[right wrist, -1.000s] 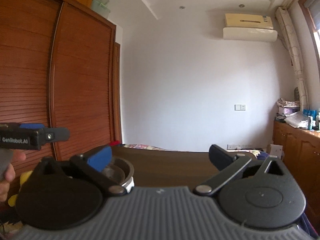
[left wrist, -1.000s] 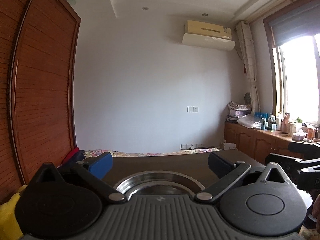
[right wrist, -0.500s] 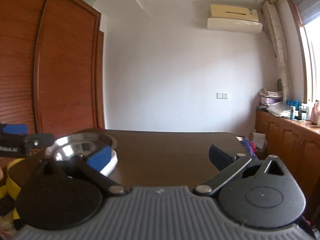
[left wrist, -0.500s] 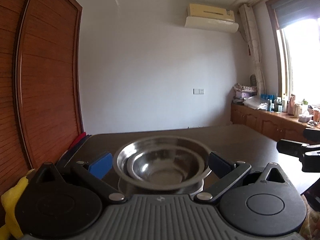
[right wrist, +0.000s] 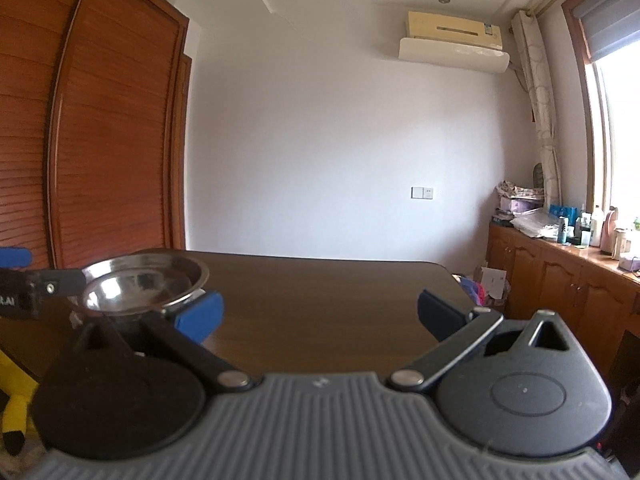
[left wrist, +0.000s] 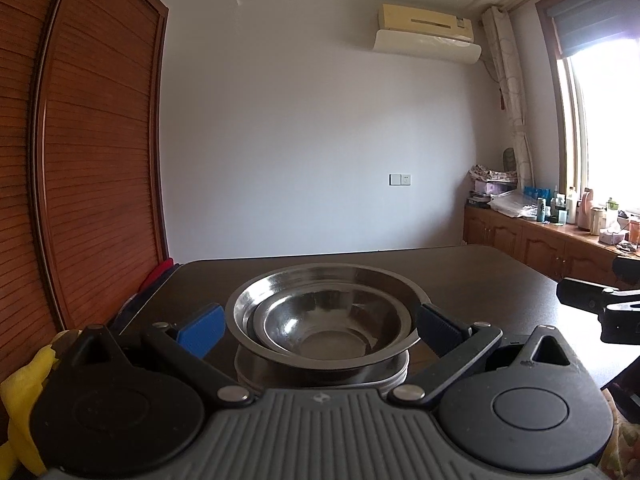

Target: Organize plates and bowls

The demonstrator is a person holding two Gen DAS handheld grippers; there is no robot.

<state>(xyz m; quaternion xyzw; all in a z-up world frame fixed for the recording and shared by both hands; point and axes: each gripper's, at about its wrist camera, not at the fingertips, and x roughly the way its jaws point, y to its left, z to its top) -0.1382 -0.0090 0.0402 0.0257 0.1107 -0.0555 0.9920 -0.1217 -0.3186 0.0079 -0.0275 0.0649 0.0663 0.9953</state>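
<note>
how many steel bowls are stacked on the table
2 clearly: a wide outer bowl and a smaller bowl nested inside it, on pale dishes whose count is hidden.

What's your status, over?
Left gripper open, straddling stacked steel bowls. Right gripper open, empty, over bare table. Nothing in the way.

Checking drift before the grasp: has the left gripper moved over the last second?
Yes. The left gripper has pitched down: the air conditioner sits in much the same place in the left wrist view, but the steel bowls, earlier mostly hidden, now show fully between its open fingers.
</note>
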